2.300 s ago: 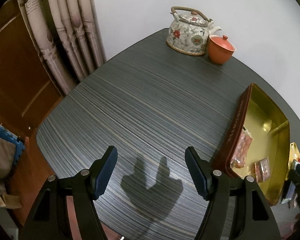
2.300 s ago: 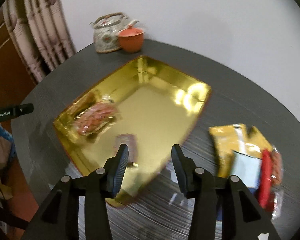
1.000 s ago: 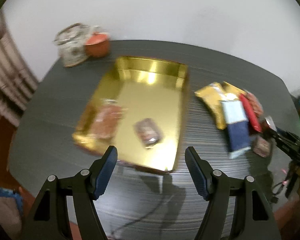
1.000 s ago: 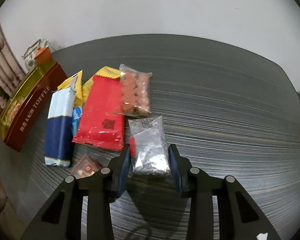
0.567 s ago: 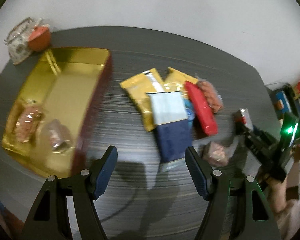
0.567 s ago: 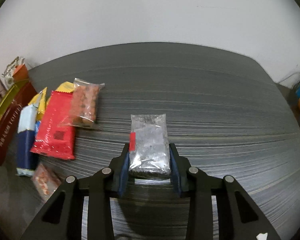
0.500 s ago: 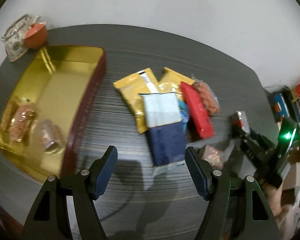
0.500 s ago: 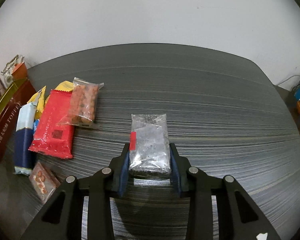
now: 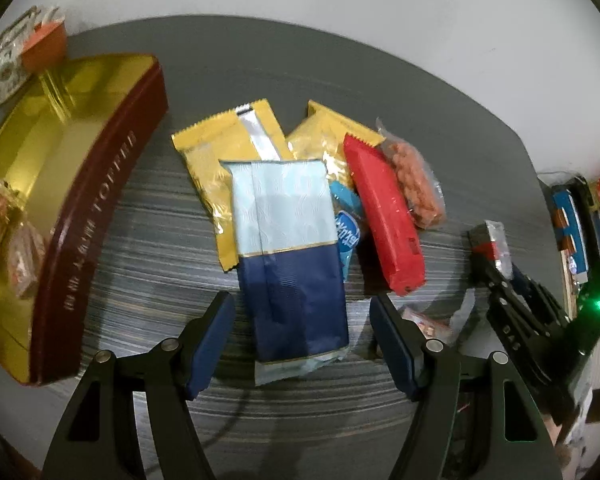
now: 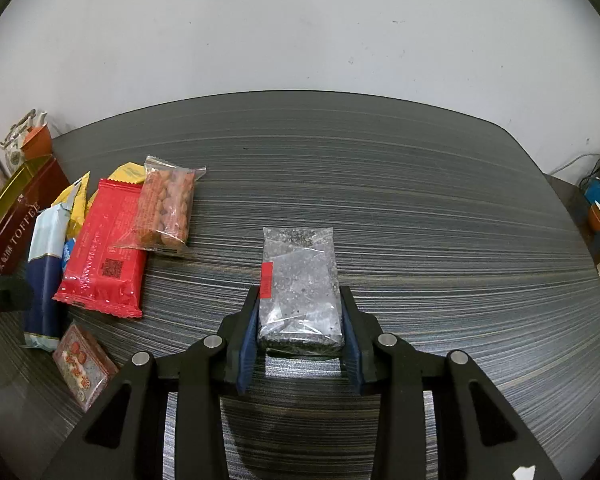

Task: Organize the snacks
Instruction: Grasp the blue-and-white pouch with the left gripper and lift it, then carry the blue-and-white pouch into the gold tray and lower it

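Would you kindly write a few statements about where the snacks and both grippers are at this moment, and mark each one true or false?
1. The right gripper is closed on the clear packet of dark snack. True.
2. The left gripper is clamped on the red packet. False: its jaws are open, with the lower end of the blue and white packet between them, untouched.
3. The gold tin is empty. False: at least two wrapped snacks lie in it.
4. The clear bag of orange-brown snacks lies partly on the red packet. True.
5. The small red-patterned packet lies in the tin. False: it lies on the table.
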